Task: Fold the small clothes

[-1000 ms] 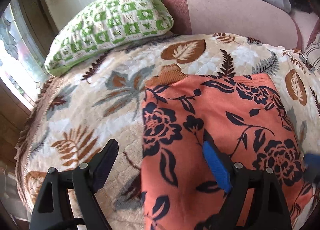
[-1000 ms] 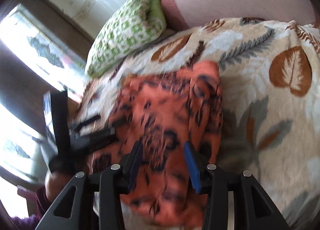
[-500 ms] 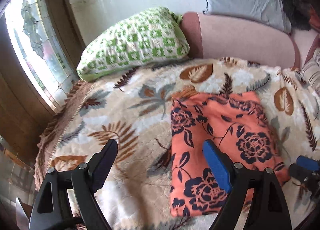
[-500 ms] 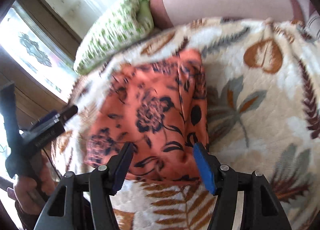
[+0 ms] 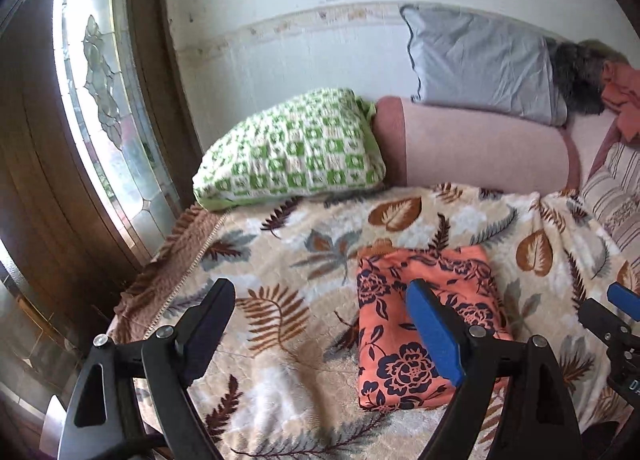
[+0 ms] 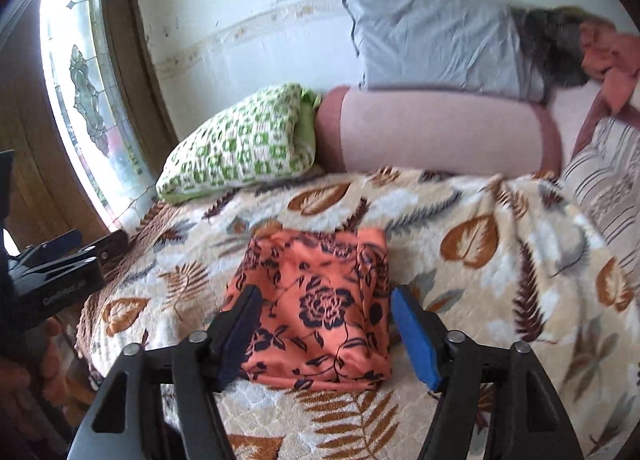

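faint pale lettering on the side of the left gripper (image 6: 60, 260), at the left edge of the right wrist view, too blurred to read; a white letter fragment on the right gripper (image 5: 624, 302) body in the left wrist view, cut off; nothing else legible

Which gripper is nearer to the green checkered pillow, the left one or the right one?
Left. The left gripper hangs over the blanket on the green checkered pillow's side of the folded orange cloth; the right gripper hangs over that cloth, farther away.
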A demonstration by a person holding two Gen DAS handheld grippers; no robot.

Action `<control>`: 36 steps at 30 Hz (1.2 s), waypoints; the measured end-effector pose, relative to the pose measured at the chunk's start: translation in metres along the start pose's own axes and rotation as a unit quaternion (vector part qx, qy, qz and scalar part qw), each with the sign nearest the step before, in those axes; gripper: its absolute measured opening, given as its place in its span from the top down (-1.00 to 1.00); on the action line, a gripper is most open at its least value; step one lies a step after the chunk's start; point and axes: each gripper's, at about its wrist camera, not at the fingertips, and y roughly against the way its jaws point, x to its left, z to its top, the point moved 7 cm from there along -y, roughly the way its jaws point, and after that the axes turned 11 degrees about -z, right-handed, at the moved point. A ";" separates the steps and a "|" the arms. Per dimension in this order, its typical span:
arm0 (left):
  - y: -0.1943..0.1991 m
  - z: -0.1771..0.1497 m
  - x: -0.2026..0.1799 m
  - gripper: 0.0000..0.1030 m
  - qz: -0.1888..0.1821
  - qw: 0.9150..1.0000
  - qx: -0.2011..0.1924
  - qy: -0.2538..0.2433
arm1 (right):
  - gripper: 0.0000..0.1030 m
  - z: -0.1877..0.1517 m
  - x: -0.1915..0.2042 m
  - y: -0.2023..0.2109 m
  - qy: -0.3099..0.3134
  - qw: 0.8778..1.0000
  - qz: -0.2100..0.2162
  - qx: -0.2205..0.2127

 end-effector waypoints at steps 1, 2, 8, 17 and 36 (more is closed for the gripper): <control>0.006 0.002 0.001 -0.75 0.000 1.000 -0.005 0.001 | -0.39 0.001 0.001 0.002 -0.003 1.000 -0.001 -0.001; 0.012 0.004 0.003 -0.78 0.001 1.000 -0.012 0.003 | -0.39 0.002 0.001 0.005 -0.006 1.000 -0.004 -0.001; 0.039 0.015 0.011 -0.81 -0.001 0.999 -0.037 0.011 | -0.42 0.011 0.005 0.019 -0.021 1.000 -0.010 -0.014; 0.060 0.025 0.016 -0.81 0.003 0.999 -0.047 0.006 | -0.42 0.024 0.006 0.040 -0.035 0.999 -0.010 -0.035; 0.075 0.025 0.018 -0.82 0.008 0.998 -0.054 0.012 | -0.42 0.022 0.015 0.064 -0.018 0.999 -0.003 -0.049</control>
